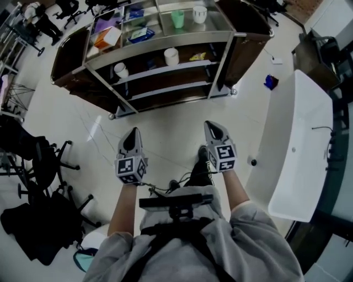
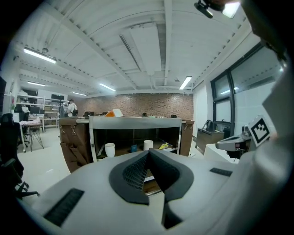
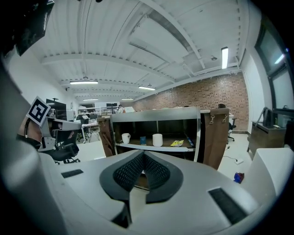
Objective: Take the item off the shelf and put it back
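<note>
A metal shelf cart (image 1: 165, 41) stands ahead of me on the floor. Its top holds a green cup (image 1: 177, 19), a white cup (image 1: 199, 14), an orange box (image 1: 106, 37) and a blue packet (image 1: 142, 35). On the middle shelf are a white cup (image 1: 171, 56), a white mug (image 1: 121, 70) and a yellow packet (image 1: 198, 56). My left gripper (image 1: 133, 132) and right gripper (image 1: 213, 125) are held side by side, well short of the cart. Both are shut and empty, as the left gripper (image 2: 148, 154) and right gripper (image 3: 144, 154) views show, with the cart (image 3: 156, 114) straight ahead.
A long white table (image 1: 298, 148) runs along my right. Black office chairs (image 1: 38, 160) and a dark bag (image 1: 33, 226) crowd the left. A small blue object (image 1: 270, 82) lies on the floor right of the cart. A person (image 1: 41, 16) sits far off at the upper left.
</note>
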{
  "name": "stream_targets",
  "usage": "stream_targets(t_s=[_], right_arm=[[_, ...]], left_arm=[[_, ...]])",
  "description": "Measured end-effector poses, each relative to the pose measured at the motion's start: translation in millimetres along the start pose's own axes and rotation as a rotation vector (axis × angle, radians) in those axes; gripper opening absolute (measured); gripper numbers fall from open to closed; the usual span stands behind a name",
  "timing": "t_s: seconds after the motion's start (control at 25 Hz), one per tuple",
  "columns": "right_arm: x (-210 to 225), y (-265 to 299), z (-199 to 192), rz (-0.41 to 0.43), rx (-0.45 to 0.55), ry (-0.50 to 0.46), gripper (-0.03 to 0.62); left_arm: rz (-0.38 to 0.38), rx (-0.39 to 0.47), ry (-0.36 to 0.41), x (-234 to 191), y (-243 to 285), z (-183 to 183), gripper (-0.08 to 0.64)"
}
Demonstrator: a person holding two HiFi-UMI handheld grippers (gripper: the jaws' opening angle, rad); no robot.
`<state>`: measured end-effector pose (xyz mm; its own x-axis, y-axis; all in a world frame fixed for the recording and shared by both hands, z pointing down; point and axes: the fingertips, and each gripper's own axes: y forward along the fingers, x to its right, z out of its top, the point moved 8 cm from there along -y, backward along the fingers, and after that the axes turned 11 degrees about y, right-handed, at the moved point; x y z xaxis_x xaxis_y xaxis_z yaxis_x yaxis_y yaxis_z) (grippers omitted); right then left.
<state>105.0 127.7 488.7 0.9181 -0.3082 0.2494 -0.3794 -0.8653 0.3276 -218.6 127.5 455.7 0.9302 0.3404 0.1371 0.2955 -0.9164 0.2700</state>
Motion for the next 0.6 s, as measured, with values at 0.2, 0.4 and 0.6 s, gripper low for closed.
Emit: stream_targets(t_s=[0.2, 0.4, 0.6], right_arm=[[34, 51, 35, 0.048, -0.034, -0.030, 0.009], [65, 91, 54, 0.114, -0.084, -0.029, 0.009], [87, 138, 61, 0.200, -0.109, -0.023, 0.009]], left_arm=[[0.063, -0.014, -0.030, 4, 52, 15, 0.005], [0.104, -0.016, -0.053, 17, 97, 39, 0.006], [0.141, -0.012, -0.051, 21, 135, 61, 0.005]])
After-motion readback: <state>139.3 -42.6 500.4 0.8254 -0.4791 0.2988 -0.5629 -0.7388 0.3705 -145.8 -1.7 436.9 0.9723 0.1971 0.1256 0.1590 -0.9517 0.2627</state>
